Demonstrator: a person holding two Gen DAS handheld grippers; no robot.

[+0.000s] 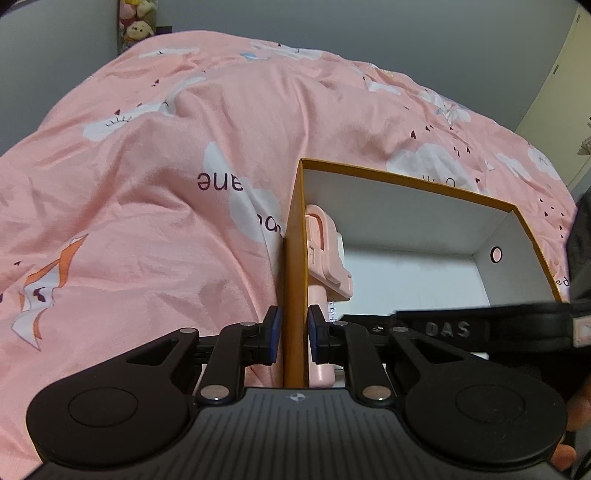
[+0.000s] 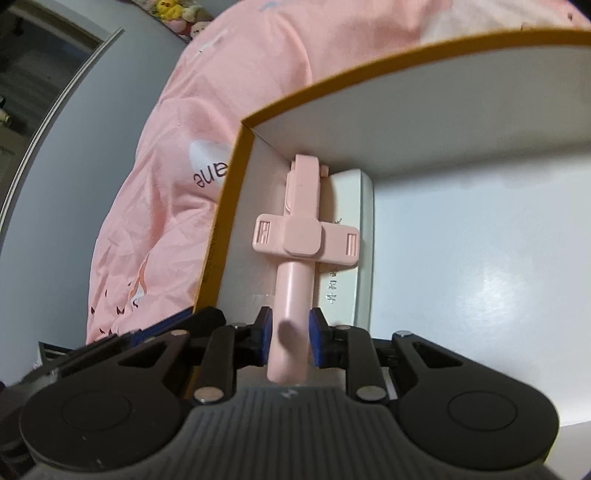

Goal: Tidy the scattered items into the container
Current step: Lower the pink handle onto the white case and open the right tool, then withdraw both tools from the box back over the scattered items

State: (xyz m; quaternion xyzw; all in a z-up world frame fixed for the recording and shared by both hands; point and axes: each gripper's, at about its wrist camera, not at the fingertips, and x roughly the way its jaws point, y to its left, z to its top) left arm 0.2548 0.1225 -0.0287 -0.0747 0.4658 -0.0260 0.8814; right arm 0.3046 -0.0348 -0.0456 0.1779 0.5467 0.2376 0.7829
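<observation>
Box (image 1: 295, 266) wall pinched between left jaws; floor rightward seemingly open.

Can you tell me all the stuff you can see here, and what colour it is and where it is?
box: one, orange outside and white inside, open, sitting on the bed cover
selfie stick: one, pink, inside the box along its left wall, its head resting partly on the white case
white case: one, white with small silver writing, flat on the box floor by the far wall
bed cover: one, pink with white clouds and dark lettering, under and around the box
plush toys: a few, yellow and pink, far off by the grey wall
left gripper: one, black with blue pads, shut on the box's left wall
right gripper: one, black with blue pads, either side of the selfie stick's handle, grip unclear
</observation>
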